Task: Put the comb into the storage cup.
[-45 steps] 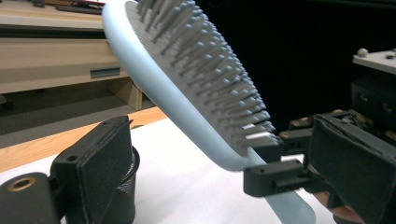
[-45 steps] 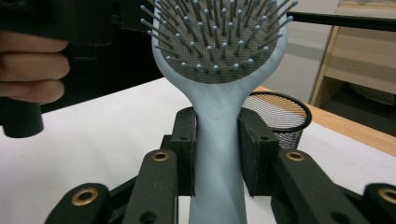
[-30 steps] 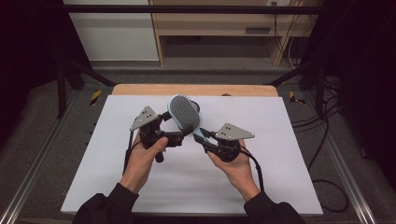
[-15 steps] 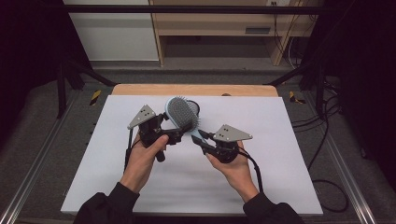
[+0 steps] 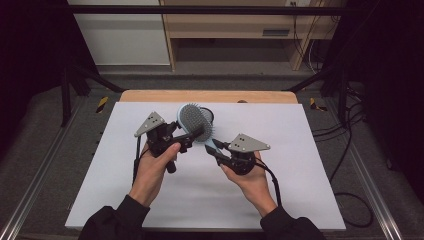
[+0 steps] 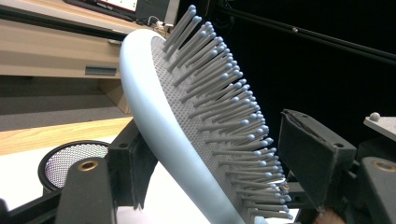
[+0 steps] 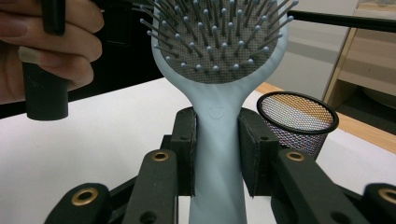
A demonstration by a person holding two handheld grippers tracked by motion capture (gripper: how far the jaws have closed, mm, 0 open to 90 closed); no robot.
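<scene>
Closing in from the high view, the left gripper (image 5: 192,136) has just been narrowing its jaws around the head of the one hairbrush (image 5: 196,122), which hangs above the worktop (image 5: 300,150), just in front of the single mesh cup (image 5: 209,114); the right gripper (image 5: 216,149) clamps the handle. A handover looks to be starting. In the left gripper view, one jaw lies against the brush's pale back while the other stands just off the bristles (image 6: 224,107), so no grip yet. In the right gripper view, both pads (image 7: 187,149) squeeze the handle, the cup just beside the brush.
</scene>
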